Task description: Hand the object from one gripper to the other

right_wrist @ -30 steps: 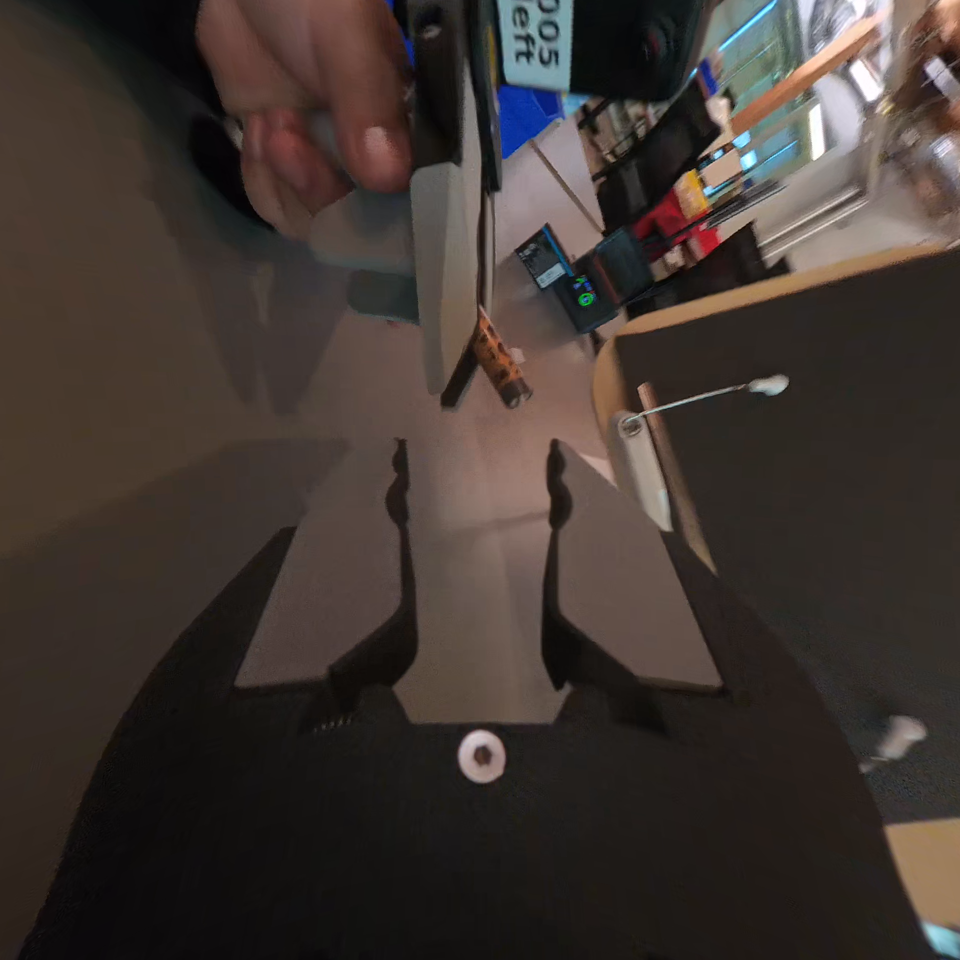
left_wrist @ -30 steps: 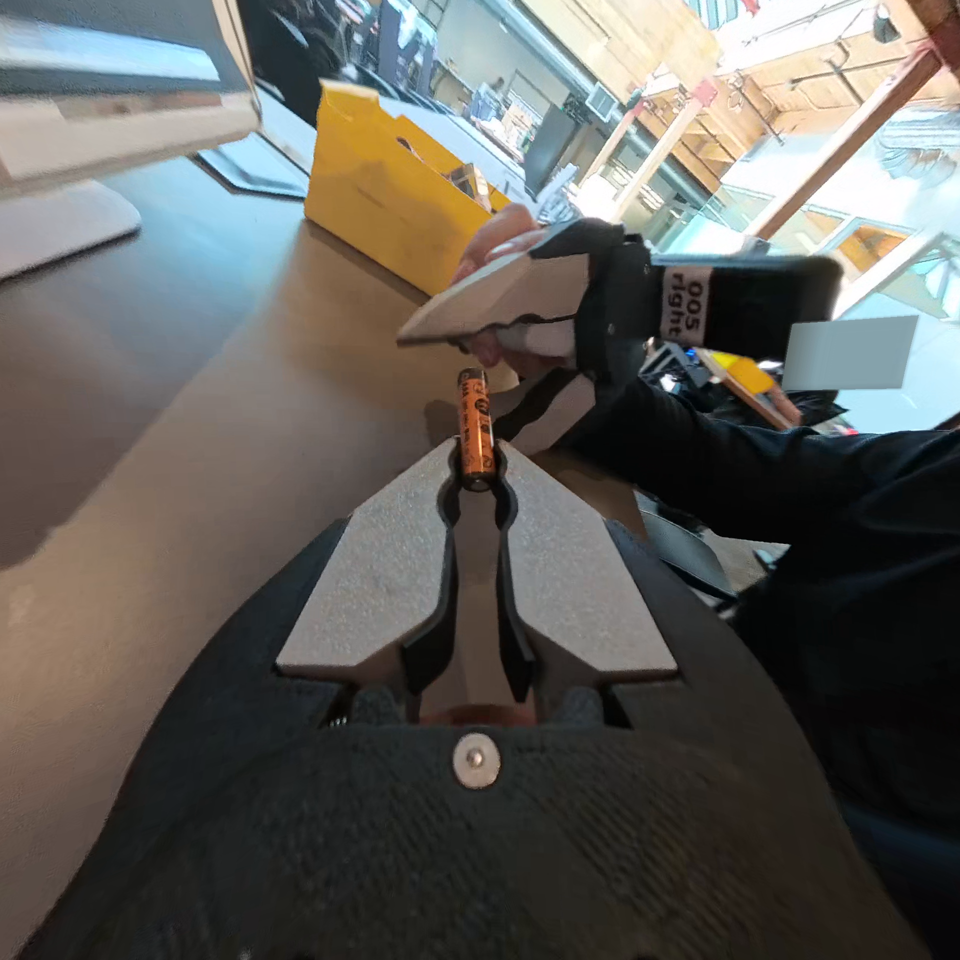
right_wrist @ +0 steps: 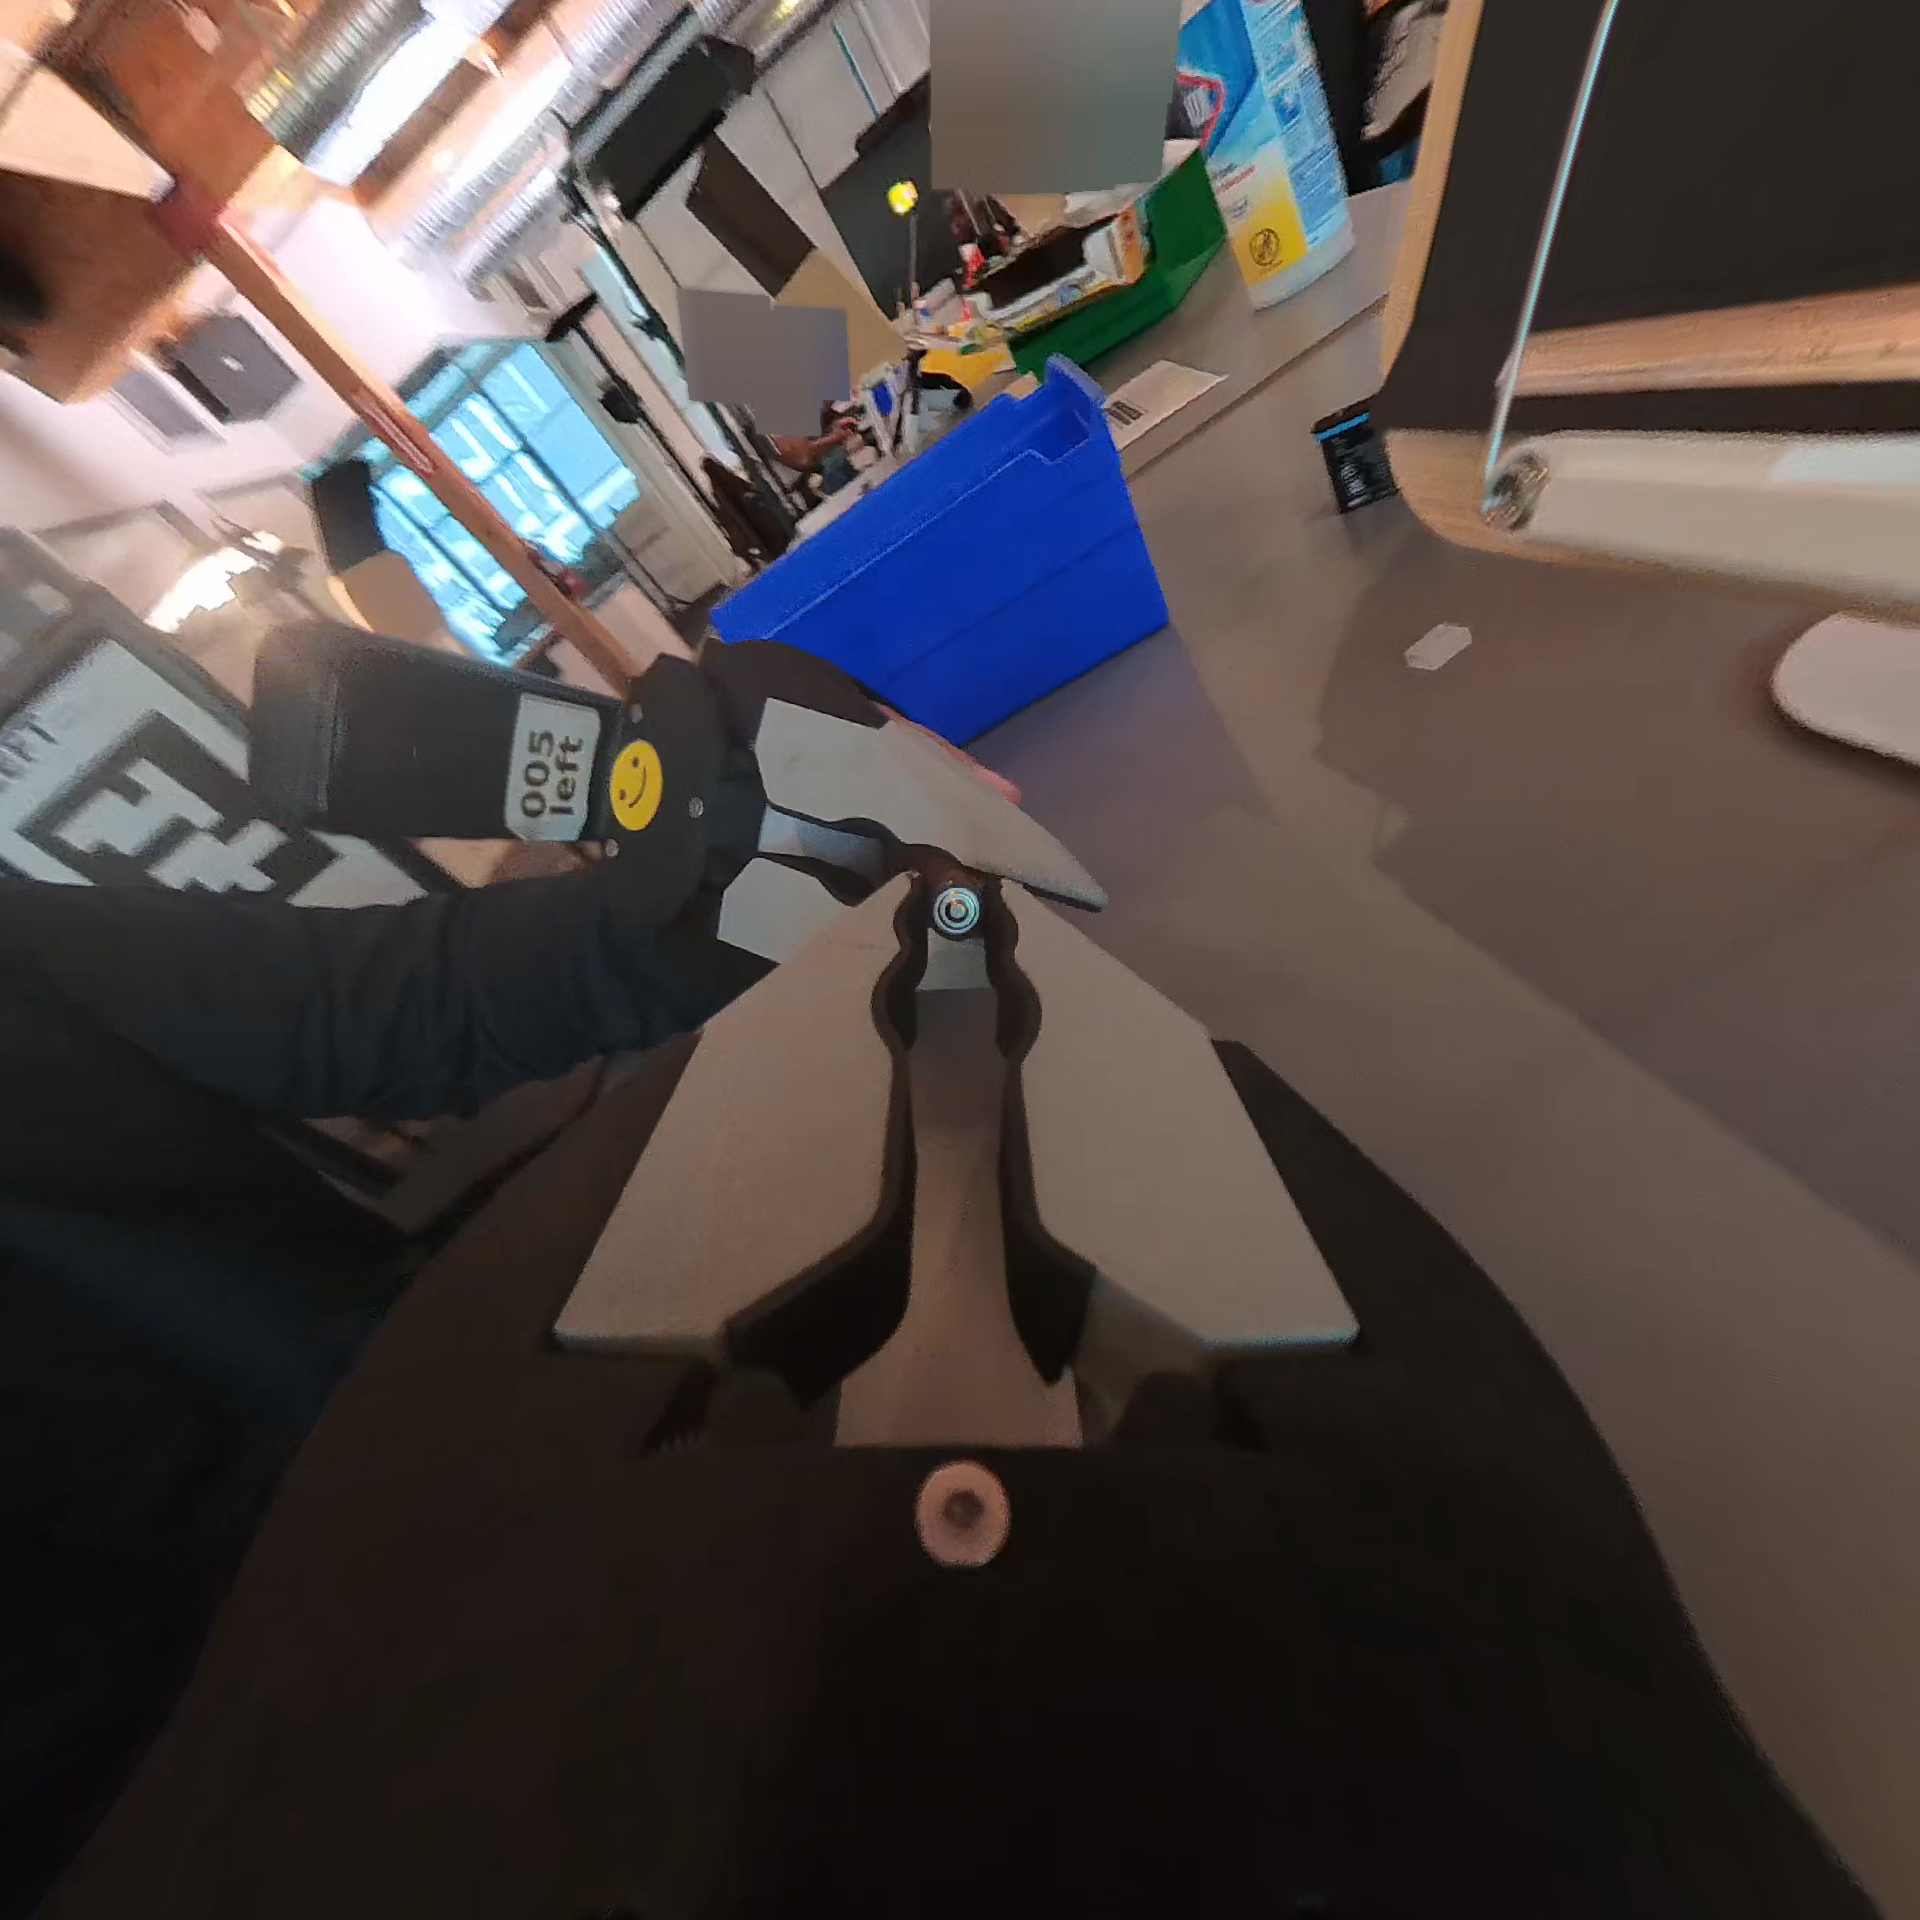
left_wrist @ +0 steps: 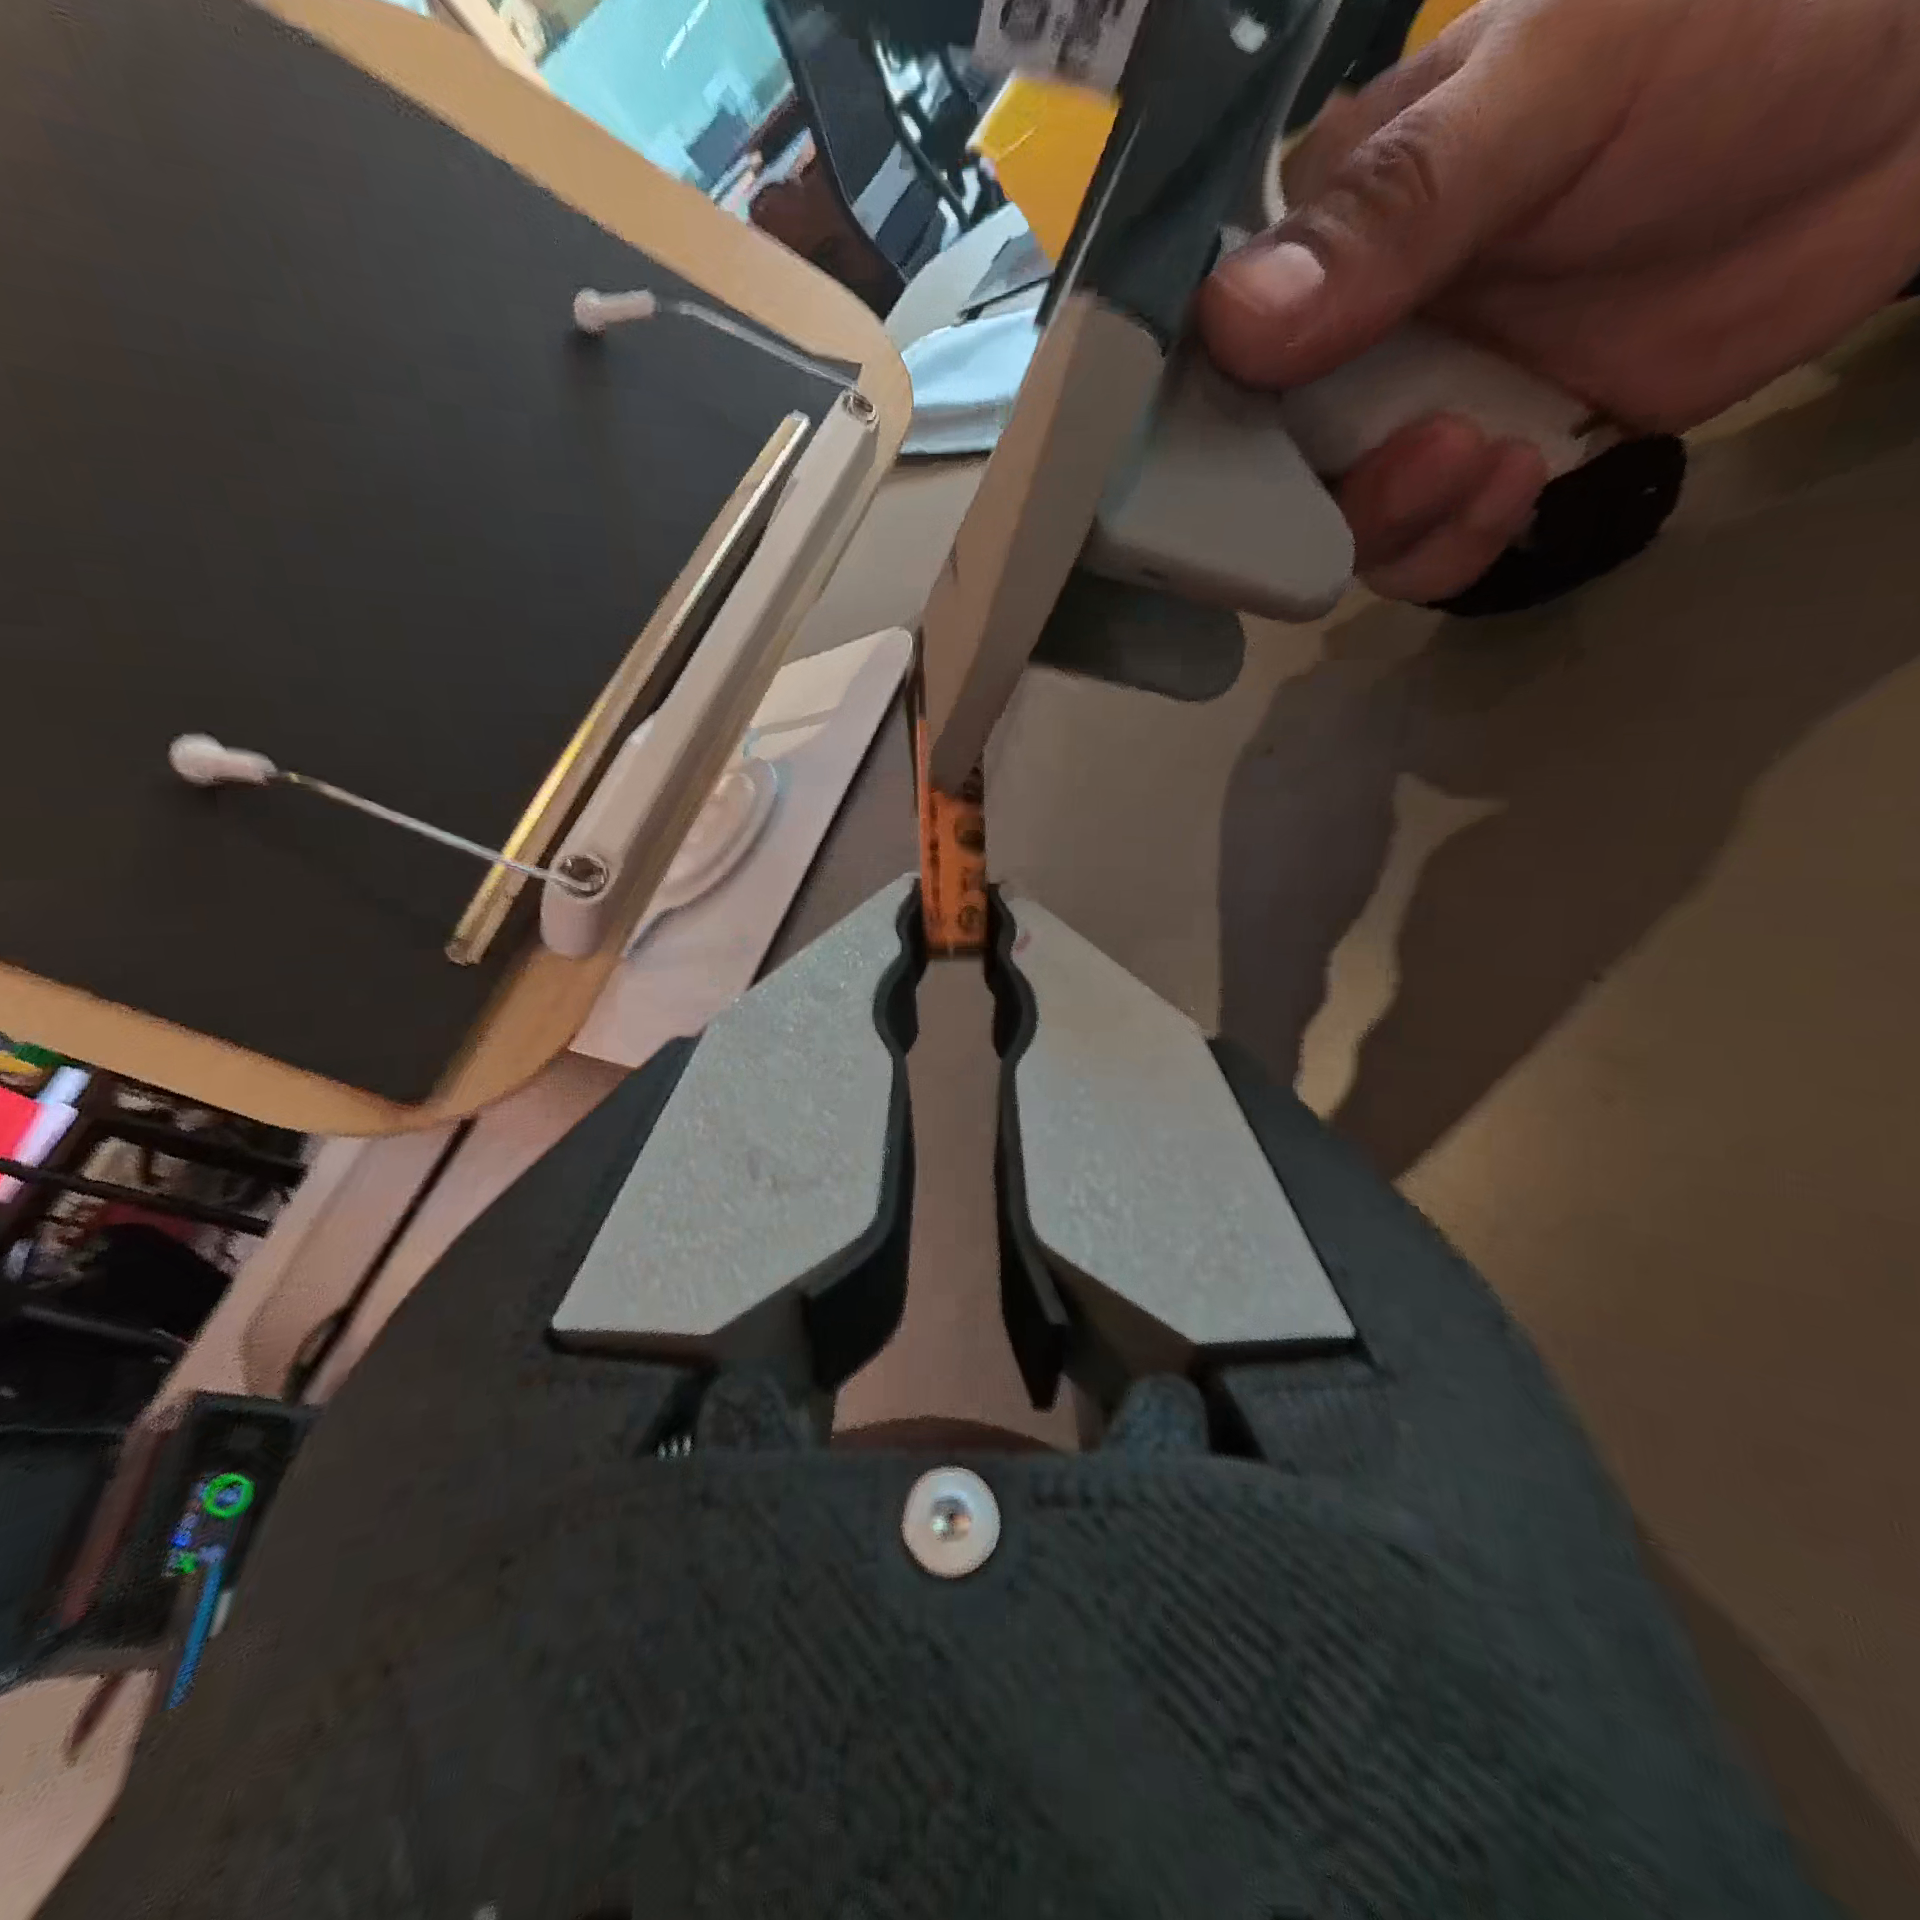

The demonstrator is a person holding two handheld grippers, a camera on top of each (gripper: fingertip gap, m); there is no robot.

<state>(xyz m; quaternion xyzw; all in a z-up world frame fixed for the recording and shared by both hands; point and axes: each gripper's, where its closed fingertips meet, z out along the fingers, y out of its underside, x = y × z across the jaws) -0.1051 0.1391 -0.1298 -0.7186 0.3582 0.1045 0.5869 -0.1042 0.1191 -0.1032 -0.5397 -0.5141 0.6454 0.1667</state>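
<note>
Starting at the left of the left wrist view, the black board with a pale wooden rim (left_wrist: pixel 312 520) fills that side, and everything that matters sits just right of its lower corner. There the left gripper (left_wrist: pixel 954 935) is clenched on the near end of a small orange cylindrical battery (left_wrist: pixel 954 883), which is seated in the notch at its fingertips and points away from the camera. Further right of the board, the right gripper (left_wrist: pixel 951 764) comes down edge-on from above, driven by a person's hand (left_wrist: pixel 1558 260), and its tips cover the battery's far end. In the right wrist view we see that end head-on, cradled in the right gripper's front notch with the fingers hugging it, so we judge both claws to be grasping the battery at once, clear of the table. We expect it to handle as light, rigid and smooth-skinned, apt to roll or pivot if pinched off-centre. The notches suit its round body, and each claw should take one end, leaving the other free.
</note>
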